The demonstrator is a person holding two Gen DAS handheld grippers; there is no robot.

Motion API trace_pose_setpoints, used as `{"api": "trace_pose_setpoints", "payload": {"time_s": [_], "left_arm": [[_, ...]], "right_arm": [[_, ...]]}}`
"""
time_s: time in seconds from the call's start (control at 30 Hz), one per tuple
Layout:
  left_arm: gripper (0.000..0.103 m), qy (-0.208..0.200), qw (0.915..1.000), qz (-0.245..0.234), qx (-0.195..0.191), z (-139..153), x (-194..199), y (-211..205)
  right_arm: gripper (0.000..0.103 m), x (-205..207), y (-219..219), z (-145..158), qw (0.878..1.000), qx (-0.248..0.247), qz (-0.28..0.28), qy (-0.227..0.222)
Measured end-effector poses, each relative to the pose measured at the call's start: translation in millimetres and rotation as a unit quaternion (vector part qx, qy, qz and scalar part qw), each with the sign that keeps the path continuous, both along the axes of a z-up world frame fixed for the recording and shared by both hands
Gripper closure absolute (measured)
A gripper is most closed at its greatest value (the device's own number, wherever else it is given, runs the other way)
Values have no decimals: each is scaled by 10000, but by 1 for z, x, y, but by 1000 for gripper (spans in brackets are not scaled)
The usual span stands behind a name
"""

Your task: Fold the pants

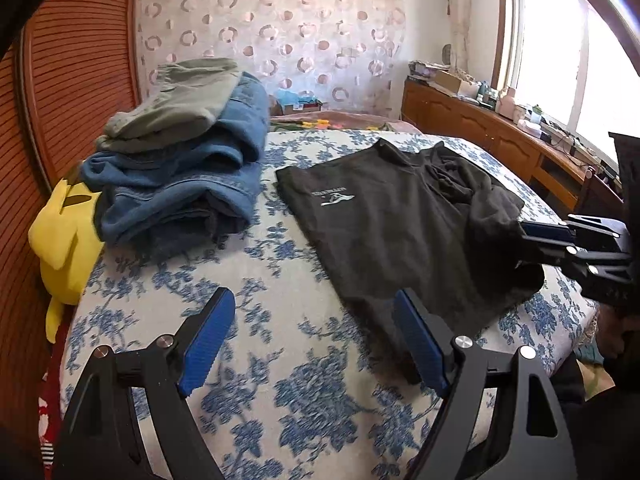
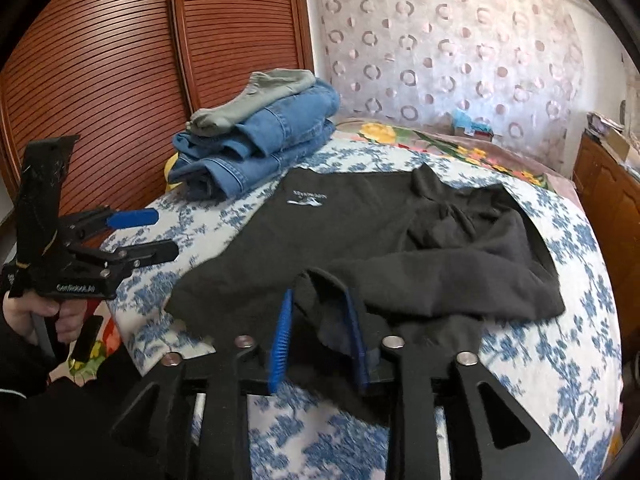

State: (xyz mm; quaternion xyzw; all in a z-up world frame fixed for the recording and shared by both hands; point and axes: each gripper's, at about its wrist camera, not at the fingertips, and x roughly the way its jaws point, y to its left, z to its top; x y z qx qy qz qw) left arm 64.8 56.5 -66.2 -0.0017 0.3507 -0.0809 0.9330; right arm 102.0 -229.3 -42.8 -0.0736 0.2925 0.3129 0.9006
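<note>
Left wrist view: the left gripper (image 1: 316,340), fingers spread wide and empty, hovers beside the dark grey fleece pants (image 1: 384,216) spread on the blue-flowered white bedspread (image 1: 256,264). Right wrist view: the right gripper (image 2: 318,340) pinches the pants' near edge (image 2: 320,308); that shallow grip could slip mid-fold, bunching the cloth.

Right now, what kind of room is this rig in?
Most likely a home bedroom: a bed with a blue floral bedspread, a stack of folded jeans on it, and a wooden louvered wardrobe door beside the bed.
</note>
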Motion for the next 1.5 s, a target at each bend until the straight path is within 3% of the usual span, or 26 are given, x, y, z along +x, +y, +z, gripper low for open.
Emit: {"api": "trace_pose_setpoints", "payload": {"time_s": [0.07,0.43,0.83,1.13,1.43,1.5], "left_arm": [[20,31,9999,-108,-11,-1,5,-7],[20,53,9979,-641,-38,5,24,-49],[21,41,9935,-1116,-225,14,41,-83],[33,283,9902,-1360,-166,0,50,-101],[55,501,9869,-1523,-184,-11,53,-107],[64,522,9862,-1557,-192,-13,52,-108]], "right_arm": [[64,-3,-9,0,10000,4,-79,-23],[62,-25,-54,11,9970,98,-745,-180],[62,21,-85,-6,9881,-121,-1530,45],[62,52,-87,-3,9869,-273,-1562,282],[62,82,-89,-13,9845,-379,-1611,587],[69,83,-89,-13,9840,-381,-1608,666]]}}
